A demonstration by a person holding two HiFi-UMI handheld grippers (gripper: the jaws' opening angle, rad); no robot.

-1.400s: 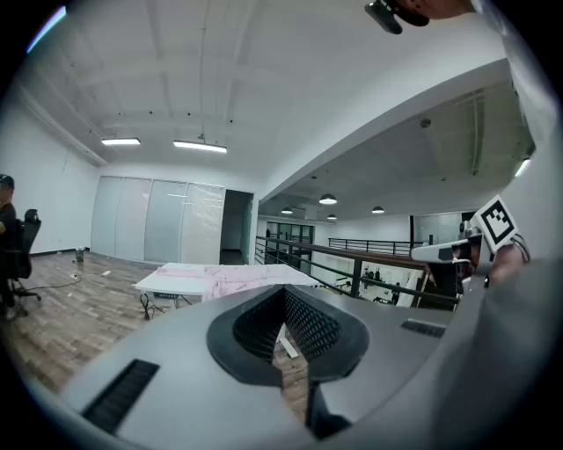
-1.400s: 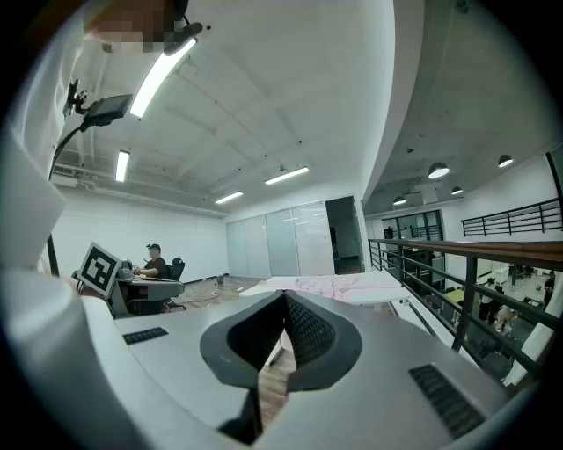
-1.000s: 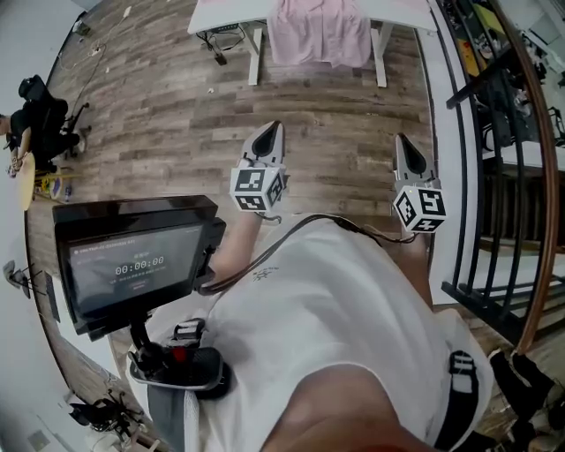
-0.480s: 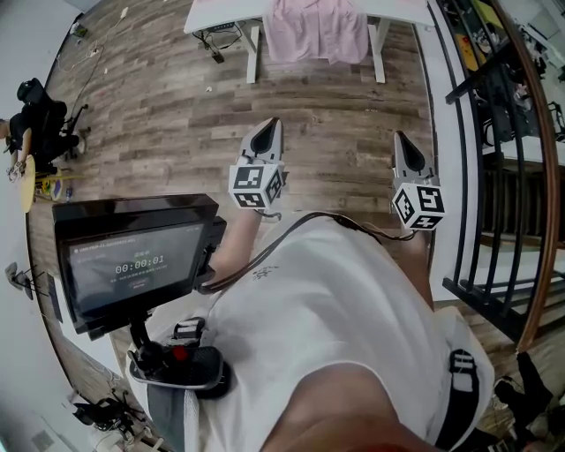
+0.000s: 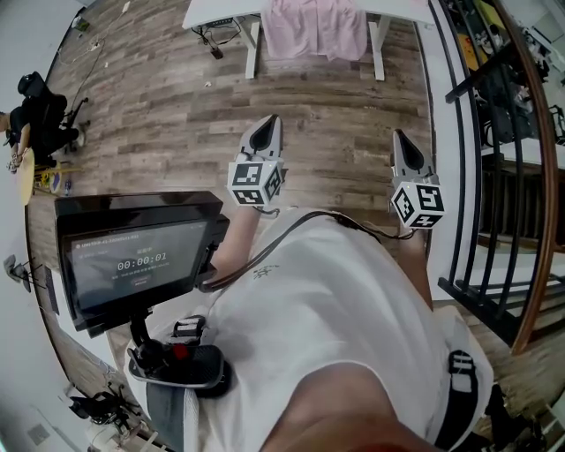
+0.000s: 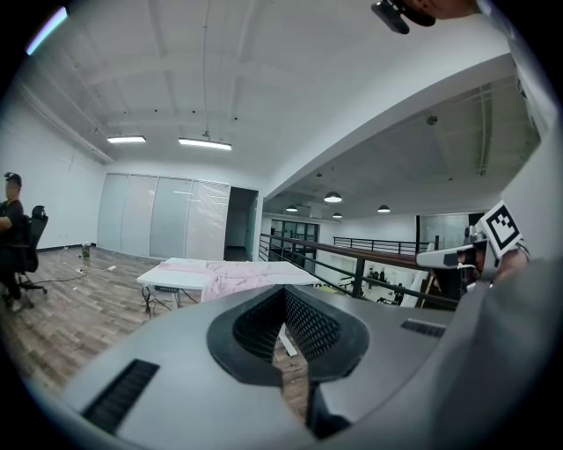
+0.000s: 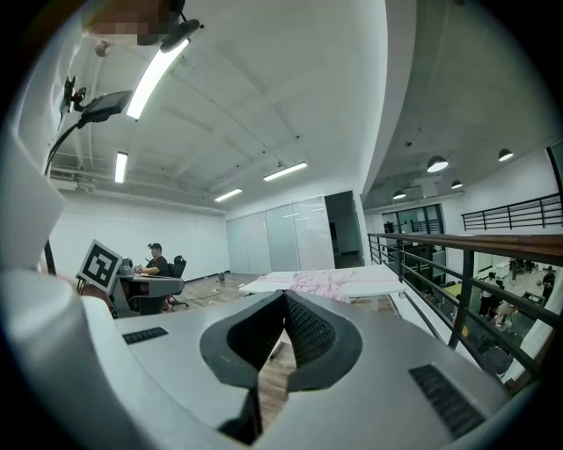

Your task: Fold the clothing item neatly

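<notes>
At the far end of the grey-brown wooden plank floor (image 5: 159,115), a pale pink clothing item (image 5: 316,26) lies spread over the middle of a white-topped counter (image 5: 221,11), its near edge hanging down over the front, well apart from both claws. The left claw (image 5: 270,125) and the right claw (image 5: 399,138) are held side by side above the floor in front of the person's white shirt (image 5: 327,309), both pointing toward the counter. In the left gripper view the left claw (image 6: 283,290) has its dark ribbed pads (image 6: 308,325) pressed together at the tips with nothing between them, and the clothing item (image 6: 237,277) shows beyond on the counter (image 6: 171,274). The right gripper view shows the right claw (image 7: 283,295) likewise pinched tight and empty, with the clothing item (image 7: 321,281) rumpled on the counter (image 7: 378,281) ahead. A black-framed monitor screen (image 5: 132,260) stands just beside the person's left arm, a black metal railing (image 5: 477,177) runs along the right, and a seated person in dark clothes (image 5: 35,115) is at the far left.
</notes>
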